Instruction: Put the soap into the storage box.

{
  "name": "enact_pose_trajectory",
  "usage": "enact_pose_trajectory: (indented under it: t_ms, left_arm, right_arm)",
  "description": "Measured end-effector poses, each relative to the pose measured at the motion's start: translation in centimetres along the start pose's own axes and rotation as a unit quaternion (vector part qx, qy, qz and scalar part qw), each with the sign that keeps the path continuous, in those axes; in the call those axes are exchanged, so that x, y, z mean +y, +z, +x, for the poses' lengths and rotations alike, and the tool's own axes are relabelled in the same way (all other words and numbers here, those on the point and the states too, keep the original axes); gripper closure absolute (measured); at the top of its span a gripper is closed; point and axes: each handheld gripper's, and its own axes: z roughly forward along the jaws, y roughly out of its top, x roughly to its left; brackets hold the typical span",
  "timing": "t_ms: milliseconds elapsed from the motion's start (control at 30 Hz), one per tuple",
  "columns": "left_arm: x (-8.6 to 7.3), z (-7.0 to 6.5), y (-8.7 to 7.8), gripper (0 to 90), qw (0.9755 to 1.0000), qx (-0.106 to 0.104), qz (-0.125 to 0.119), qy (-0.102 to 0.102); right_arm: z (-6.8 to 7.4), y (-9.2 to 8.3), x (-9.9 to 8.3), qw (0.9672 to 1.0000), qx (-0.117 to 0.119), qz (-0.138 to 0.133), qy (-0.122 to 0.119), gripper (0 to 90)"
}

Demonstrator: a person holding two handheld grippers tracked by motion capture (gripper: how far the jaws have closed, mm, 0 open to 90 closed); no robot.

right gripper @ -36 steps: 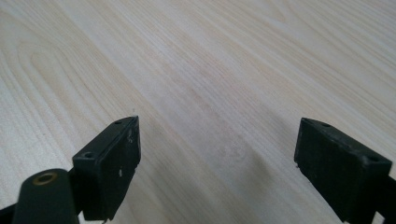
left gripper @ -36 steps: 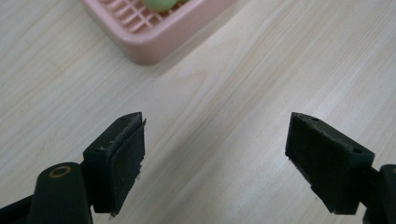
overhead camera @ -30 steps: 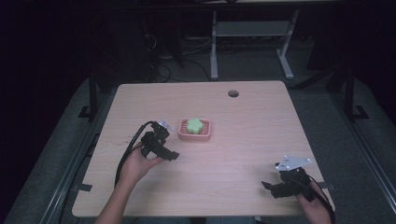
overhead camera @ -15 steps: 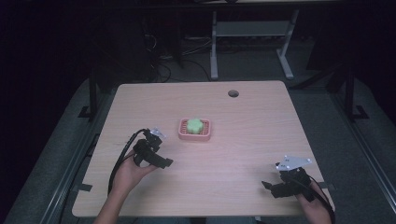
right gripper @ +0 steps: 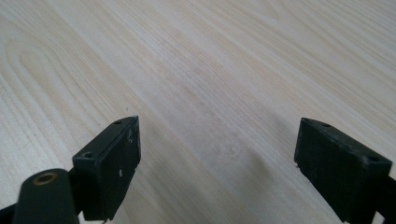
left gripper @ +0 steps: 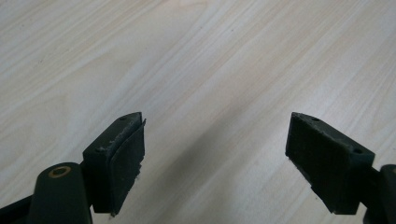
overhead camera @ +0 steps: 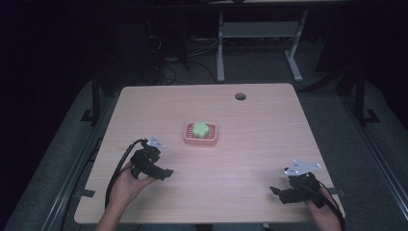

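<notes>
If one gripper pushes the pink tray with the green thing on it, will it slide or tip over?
The low pink square tray looks flat and wide, so it would probably slide on the smooth wooden table rather than tip. The green lobed block lies inside the tray's rim, so it would likely ride along. Both look light.

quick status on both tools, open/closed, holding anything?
Left tool: open, nothing between its jaws, over bare table.
Right tool: open, nothing between its jaws, over bare table.
</notes>
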Motion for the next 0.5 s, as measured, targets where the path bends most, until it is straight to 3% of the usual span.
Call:
enact_pose_trajectory:
  t_ms: [500]
  left_arm:
    - [-1.8,-1.2,-0.8,19.4,1.0,0.002,-0.009,-0.002]
  right_arm:
    - [0.0,0.0,0.0,1.0,-0.001,0.001,0.003,14.0]
